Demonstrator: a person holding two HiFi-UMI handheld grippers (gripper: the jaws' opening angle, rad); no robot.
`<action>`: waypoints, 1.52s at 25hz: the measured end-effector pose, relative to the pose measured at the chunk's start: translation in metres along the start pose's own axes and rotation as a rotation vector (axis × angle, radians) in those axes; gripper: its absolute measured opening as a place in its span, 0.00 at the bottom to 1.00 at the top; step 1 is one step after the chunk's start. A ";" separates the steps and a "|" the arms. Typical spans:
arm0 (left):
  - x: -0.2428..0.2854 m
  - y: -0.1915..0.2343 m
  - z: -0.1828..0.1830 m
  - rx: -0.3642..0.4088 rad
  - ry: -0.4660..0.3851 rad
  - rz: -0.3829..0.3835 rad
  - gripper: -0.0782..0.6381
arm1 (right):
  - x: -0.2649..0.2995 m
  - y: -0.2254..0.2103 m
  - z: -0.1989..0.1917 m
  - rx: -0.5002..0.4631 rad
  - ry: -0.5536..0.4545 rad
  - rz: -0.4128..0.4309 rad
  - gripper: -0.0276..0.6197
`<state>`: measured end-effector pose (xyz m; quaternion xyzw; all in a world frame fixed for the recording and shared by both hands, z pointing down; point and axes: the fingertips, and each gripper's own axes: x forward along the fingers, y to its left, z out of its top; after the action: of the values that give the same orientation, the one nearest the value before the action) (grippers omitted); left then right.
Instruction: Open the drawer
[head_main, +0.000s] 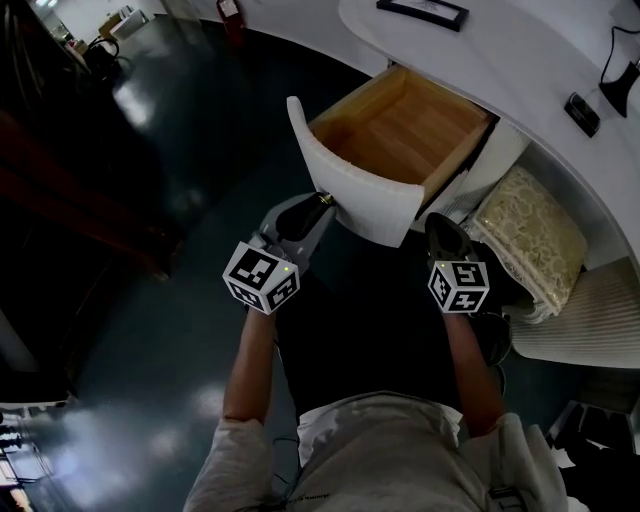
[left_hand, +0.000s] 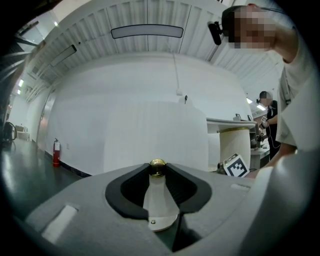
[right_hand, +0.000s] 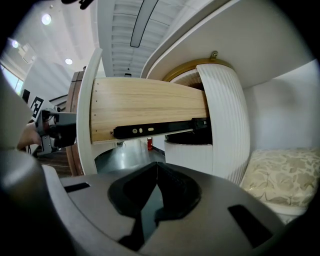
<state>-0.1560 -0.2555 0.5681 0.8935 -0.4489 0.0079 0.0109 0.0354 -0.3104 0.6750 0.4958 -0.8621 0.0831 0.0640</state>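
The left tool (head_main: 320, 203) is clamping its jaws on the brass knob (left_hand: 157, 168) at the front of the drawer (head_main: 352, 196). The drawer is standing pulled well out from under the curved white worktop (head_main: 520, 55), showing its wooden inside. The right tool (head_main: 441, 228) is hovering just beside the drawer's right front corner, jaws together and gripping nothing, with a pale patterned cushion (head_main: 530, 235) lying further right.
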 end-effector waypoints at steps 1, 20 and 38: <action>0.000 -0.001 0.000 0.004 0.005 0.002 0.26 | 0.001 -0.001 -0.001 0.003 0.002 0.001 0.07; -0.022 -0.011 0.070 -0.046 0.486 0.169 0.26 | -0.070 0.015 0.146 0.063 0.299 -0.032 0.07; -0.040 -0.108 0.275 -0.284 0.517 0.312 0.26 | -0.155 0.072 0.319 0.193 0.426 0.004 0.07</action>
<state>-0.0921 -0.1663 0.2909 0.7718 -0.5594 0.1735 0.2476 0.0412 -0.2102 0.3273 0.4692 -0.8181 0.2681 0.1967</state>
